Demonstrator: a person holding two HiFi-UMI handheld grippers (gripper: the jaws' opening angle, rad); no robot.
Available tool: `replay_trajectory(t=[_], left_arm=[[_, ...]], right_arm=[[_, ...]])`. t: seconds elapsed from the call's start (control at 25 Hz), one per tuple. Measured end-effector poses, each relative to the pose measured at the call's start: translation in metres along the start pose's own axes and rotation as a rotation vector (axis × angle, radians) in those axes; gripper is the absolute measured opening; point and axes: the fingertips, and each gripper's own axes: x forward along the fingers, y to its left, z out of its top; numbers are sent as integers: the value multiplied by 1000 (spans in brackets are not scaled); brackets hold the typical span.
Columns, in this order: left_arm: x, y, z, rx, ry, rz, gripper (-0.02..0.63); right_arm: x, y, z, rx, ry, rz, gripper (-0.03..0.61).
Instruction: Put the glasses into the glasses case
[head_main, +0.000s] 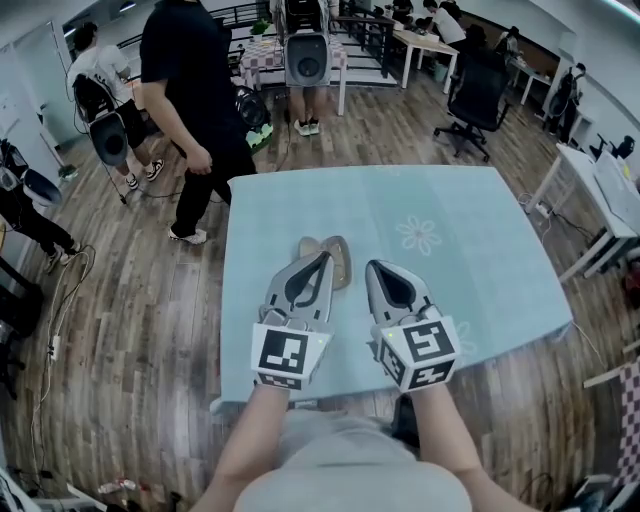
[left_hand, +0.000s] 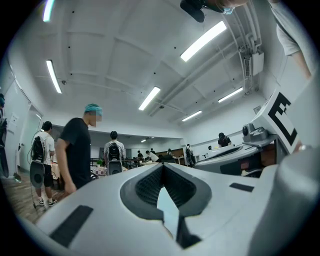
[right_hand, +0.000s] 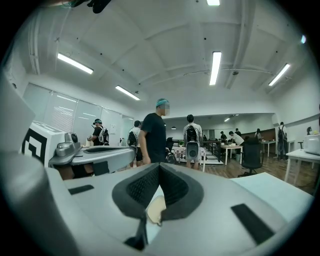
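Observation:
A tan glasses case lies on the light blue tablecloth, and it looks open with its two halves side by side. I cannot make out any glasses. My left gripper is shut, and its tip hangs over the near left part of the case. My right gripper is also shut and sits just right of the case. Through the gap under the right jaws a tan patch of the case shows. Only pale cloth shows under the left jaws.
A person in black stands at the table's far left corner. Other people, desks and a black office chair are farther back. The table's near edge runs just under my wrists, and a white desk stands to the right.

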Motion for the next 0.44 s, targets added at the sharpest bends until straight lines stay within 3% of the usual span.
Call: replay_trajectory(t=[0.44], left_arm=[[2,3,1,5,-11,2,8]], right_arm=[[4,1,-1,0,-11,5,5]])
